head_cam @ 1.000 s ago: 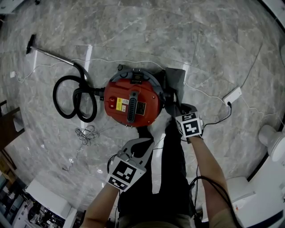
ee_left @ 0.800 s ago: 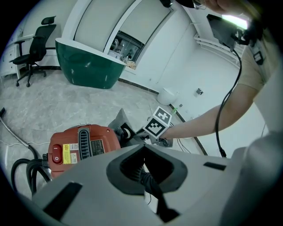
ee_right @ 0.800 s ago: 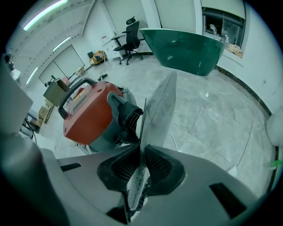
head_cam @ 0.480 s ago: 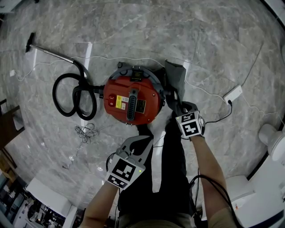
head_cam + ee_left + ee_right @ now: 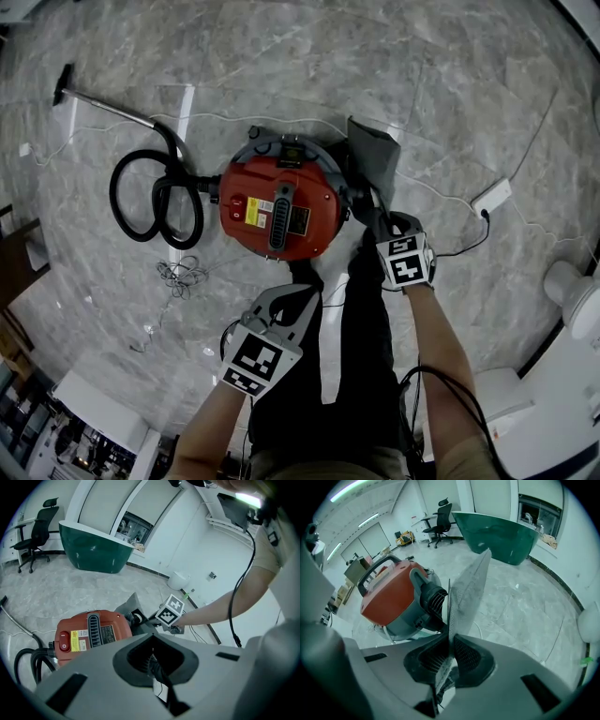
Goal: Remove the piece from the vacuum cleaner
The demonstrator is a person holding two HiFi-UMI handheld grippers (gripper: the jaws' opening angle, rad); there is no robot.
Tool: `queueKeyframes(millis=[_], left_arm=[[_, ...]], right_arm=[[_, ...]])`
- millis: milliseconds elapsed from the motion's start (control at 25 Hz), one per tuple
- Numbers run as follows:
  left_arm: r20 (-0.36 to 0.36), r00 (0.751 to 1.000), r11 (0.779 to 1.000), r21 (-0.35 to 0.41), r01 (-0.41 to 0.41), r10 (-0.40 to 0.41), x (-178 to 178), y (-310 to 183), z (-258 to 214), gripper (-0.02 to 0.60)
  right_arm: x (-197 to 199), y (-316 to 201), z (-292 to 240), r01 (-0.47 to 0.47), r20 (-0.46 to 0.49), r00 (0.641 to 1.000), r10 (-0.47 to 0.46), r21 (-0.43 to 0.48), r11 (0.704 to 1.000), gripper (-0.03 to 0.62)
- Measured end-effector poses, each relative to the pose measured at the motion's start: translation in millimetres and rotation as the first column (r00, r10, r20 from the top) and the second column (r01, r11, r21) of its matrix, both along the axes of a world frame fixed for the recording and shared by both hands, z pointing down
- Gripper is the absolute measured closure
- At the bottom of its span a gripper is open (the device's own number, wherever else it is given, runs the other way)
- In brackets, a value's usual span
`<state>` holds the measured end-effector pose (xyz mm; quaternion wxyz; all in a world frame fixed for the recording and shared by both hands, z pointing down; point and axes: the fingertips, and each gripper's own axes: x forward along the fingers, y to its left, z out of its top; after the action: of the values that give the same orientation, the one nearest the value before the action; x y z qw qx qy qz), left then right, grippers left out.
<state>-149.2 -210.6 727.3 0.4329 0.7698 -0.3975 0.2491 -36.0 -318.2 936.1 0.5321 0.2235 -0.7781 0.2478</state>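
The grey mesh cloth piece [image 5: 377, 150] sticks up beside the round red vacuum cleaner [image 5: 281, 211], just right of the frame's middle. The right gripper [image 5: 372, 220] has just been closing and pinches the piece's edge. The left gripper [image 5: 298, 302], at lower middle, is closed on nothing. A black hose [image 5: 155, 202] curls at the left.

My left gripper [image 5: 302, 298] hangs at six o'clock, jaws together and empty, aimed toward one o'clock. My right gripper [image 5: 368, 218], at three o'clock, points steeply down; its jaws have just been closing and pinch a grey mesh sheet [image 5: 468, 584].
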Motion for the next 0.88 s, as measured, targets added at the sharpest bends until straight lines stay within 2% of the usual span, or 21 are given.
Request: queueKeyframes(millis=[280,880], left_arm=[[-0.009,1.0,1.0,0.003,0.004,-0.004,3,-2,1,0.584],[-0.019,1.0,1.0,-0.01,0.02,-0.02,10,-8,9,0.584]], right_arm=[[3,-3,4,0.024,-0.018,1.0,-0.024,0.026,0.999,0.559],[5,-6,14,0.056,-0.024,0.998,-0.056,0.0,0.998,0.559]])
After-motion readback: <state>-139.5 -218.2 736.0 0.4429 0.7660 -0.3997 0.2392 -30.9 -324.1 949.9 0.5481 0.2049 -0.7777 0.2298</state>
